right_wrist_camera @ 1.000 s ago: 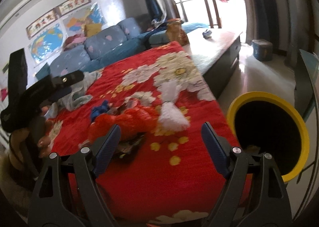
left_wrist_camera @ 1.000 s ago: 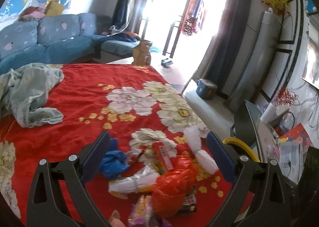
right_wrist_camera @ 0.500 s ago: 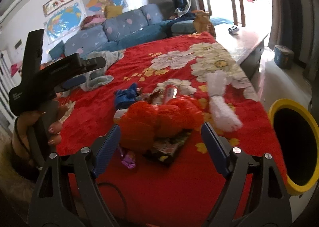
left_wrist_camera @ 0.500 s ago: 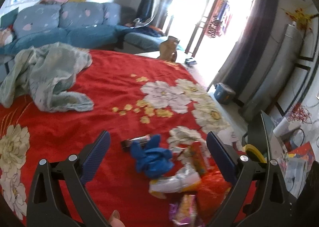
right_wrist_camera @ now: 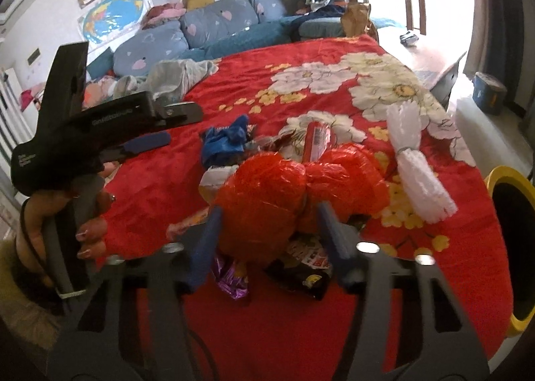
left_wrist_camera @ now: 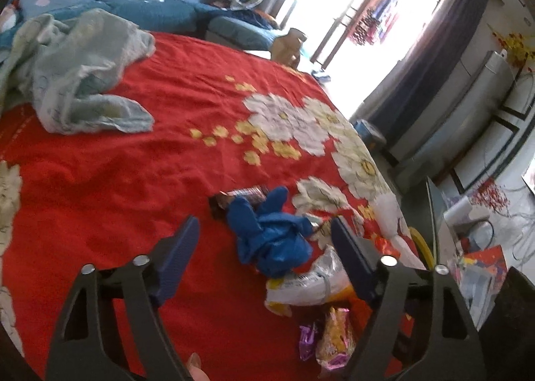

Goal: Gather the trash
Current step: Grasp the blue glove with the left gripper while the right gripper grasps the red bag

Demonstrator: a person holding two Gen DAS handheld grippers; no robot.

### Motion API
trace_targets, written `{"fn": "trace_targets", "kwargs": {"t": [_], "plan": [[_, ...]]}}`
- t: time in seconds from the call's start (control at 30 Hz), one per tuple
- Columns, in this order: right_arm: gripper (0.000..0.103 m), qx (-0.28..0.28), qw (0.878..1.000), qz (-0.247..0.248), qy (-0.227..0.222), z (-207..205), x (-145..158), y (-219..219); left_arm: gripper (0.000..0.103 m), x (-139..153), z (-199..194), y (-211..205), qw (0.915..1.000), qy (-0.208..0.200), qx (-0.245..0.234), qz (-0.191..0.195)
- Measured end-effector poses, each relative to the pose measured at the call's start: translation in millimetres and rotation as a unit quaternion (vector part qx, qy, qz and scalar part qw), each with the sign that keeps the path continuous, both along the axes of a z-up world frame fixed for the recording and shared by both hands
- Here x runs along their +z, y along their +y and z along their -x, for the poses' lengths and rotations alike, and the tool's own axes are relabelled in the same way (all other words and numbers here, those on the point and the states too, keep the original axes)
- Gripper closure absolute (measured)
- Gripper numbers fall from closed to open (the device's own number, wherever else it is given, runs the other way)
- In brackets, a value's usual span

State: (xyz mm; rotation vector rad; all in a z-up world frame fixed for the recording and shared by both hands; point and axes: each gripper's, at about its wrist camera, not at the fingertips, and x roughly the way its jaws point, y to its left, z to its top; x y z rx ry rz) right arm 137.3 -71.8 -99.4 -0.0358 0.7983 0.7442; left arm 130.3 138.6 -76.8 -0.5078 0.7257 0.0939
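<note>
A pile of trash lies on the red flowered cloth (left_wrist_camera: 133,187). My left gripper (left_wrist_camera: 264,240) is open, its jaws on either side of a crumpled blue bag (left_wrist_camera: 271,240), not touching it. A dark wrapper (left_wrist_camera: 240,195) lies behind the bag and a white and yellow packet (left_wrist_camera: 307,284) beside it. My right gripper (right_wrist_camera: 267,223) is open around a crumpled red plastic bag (right_wrist_camera: 267,193), close to it. A white paper bundle (right_wrist_camera: 414,160), a red tube (right_wrist_camera: 316,140), a purple foil wrapper (right_wrist_camera: 230,280) and a black packet (right_wrist_camera: 301,274) lie near. The left gripper also shows in the right wrist view (right_wrist_camera: 157,126).
A yellow-rimmed black bin (right_wrist_camera: 511,247) stands off the right edge of the cloth. A grey-green garment (left_wrist_camera: 73,73) lies at the far left. A blue sofa (right_wrist_camera: 200,29) is behind. A blue tub (right_wrist_camera: 490,93) sits on the floor by the window.
My left gripper has swung left and down toward the blue bag, its jaws narrower. My right gripper has moved in low onto the red bag, its jaws narrower than before.
</note>
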Motion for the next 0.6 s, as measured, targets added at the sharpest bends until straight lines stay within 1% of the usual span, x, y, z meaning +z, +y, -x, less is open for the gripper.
{"fn": "trace_targets", "kwargs": {"t": [0.03, 0.07, 0.1, 0.13, 0.17, 0.23, 0.27, 0.3, 0.33, 0.37, 0.5, 0.53, 0.6], "plan": [[0.078, 0.003, 1.000, 0.001, 0.003, -0.2, -1.7, 0.1, 0.036, -1.6, -1.4, -1.8, 1.0000, 0.002, -0.004, 0.001], [0.084, 0.003, 1.000, 0.001, 0.005, -0.3, -3.1, -0.3, 0.039, -4.5, -3.5, -5.1, 0.9999, 0.005, -0.010, 0.003], [0.087, 0.004, 1.000, -0.002, 0.005, 0.2, -3.4, -1.9, 0.045, -7.7, -5.5, -8.2, 0.9999, 0.009, -0.014, 0.002], [0.093, 0.006, 1.000, -0.004, 0.005, 1.1, -3.8, -2.7, 0.050, -9.8, -7.3, -9.2, 0.9998, 0.012, -0.016, 0.000], [0.097, 0.009, 1.000, -0.007, 0.006, 1.5, -3.5, -4.0, 0.052, -13.5, -9.1, -10.9, 0.9997, 0.018, -0.018, 0.000], [0.098, 0.011, 1.000, -0.012, 0.007, 1.9, -2.8, -6.0, 0.060, -19.9, -11.5, -12.4, 0.9995, 0.026, -0.020, 0.004], [0.099, 0.010, 1.000, -0.014, 0.006, 1.9, -2.1, -7.1, 0.062, -22.0, -12.2, -12.4, 0.9994, 0.028, -0.022, 0.005], [0.099, 0.010, 1.000, -0.018, 0.004, 2.3, -0.5, -9.1, 0.067, -23.9, -12.6, -13.5, 0.9993, 0.030, -0.023, 0.004], [0.100, 0.010, 1.000, -0.020, 0.003, 2.5, 0.4, -9.9, 0.073, -24.7, -12.2, -14.0, 0.9992, 0.030, -0.025, 0.004], [0.100, 0.009, 1.000, -0.023, 0.001, 2.8, 1.9, -11.4, 0.075, -24.8, -12.0, -14.7, 0.9992, 0.030, -0.026, 0.001], [0.100, 0.008, 0.999, -0.032, -0.003, 3.2, 6.6, -15.8, 0.090, -20.7, -10.2, -14.4, 0.9995, 0.020, -0.025, 0.000], [0.100, 0.008, 0.999, -0.035, -0.003, 3.3, 8.1, -17.1, 0.092, -18.9, -8.9, -13.7, 0.9996, 0.017, -0.024, 0.000], [0.100, 0.008, 0.999, -0.040, -0.004, 3.5, 10.4, -19.3, 0.094, -14.2, -5.9, -12.1, 0.9997, 0.008, -0.023, 0.001]]}}
